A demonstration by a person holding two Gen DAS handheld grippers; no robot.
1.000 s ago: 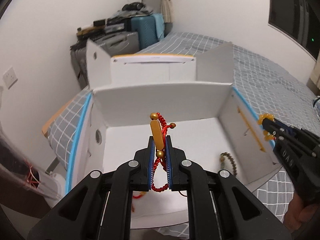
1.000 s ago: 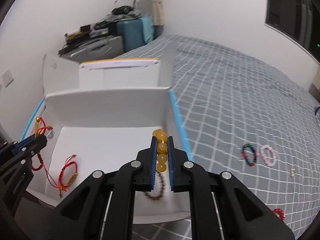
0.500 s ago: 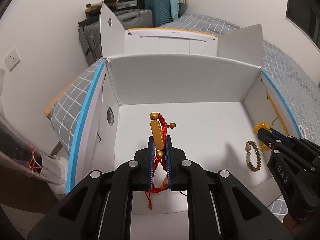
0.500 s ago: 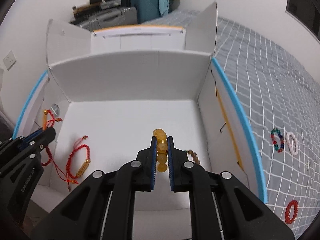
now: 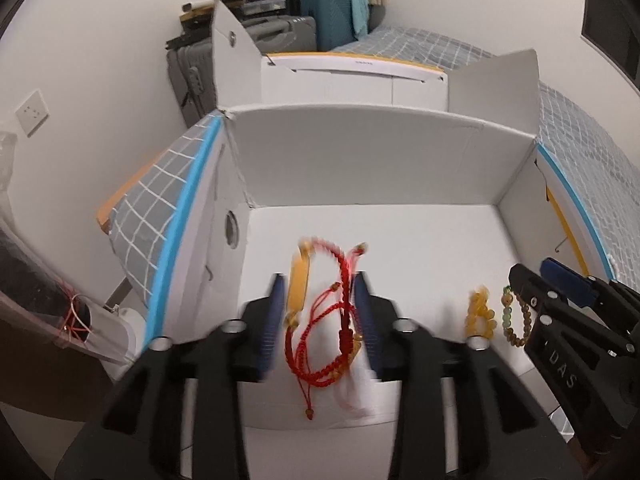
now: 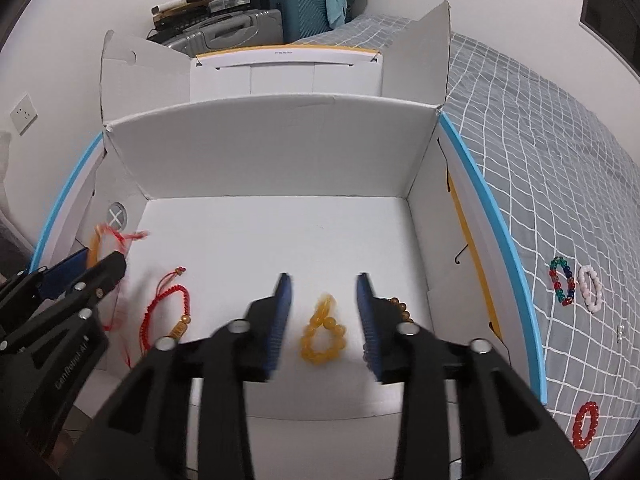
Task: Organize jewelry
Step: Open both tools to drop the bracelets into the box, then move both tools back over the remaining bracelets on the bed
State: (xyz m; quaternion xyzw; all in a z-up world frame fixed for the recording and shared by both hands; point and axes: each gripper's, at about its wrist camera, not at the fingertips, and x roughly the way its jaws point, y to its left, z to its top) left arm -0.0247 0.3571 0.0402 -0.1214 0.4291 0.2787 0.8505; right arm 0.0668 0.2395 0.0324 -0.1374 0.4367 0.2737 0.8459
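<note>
A white cardboard box (image 5: pixel 360 168) (image 6: pixel 272 152) stands open on the bed. My left gripper (image 5: pixel 320 308) is open over its left side; a red cord bracelet with a gold bar (image 5: pixel 316 284), blurred, drops free between the fingers above another red bracelet (image 5: pixel 340 344). My right gripper (image 6: pixel 324 312) is open over the box's right side; a yellow bead bracelet (image 6: pixel 322 332) lies loose on the floor between its fingers. A brown bead bracelet (image 5: pixel 516 320) (image 6: pixel 400 306) lies beside it. Both grippers are empty.
On the grey checked bedspread (image 6: pixel 540 160) right of the box lie a multicoloured bead bracelet (image 6: pixel 562 286), a pale pink one (image 6: pixel 591 288) and a red one (image 6: pixel 585 430). Suitcases (image 6: pixel 248 24) stand behind. The box's flaps (image 6: pixel 424 48) stand upright at the back.
Both grippers have opened. The left let go of the red cord bracelet, the right let go of the yellow bead bracelet, and both pieces dropped into the box.
</note>
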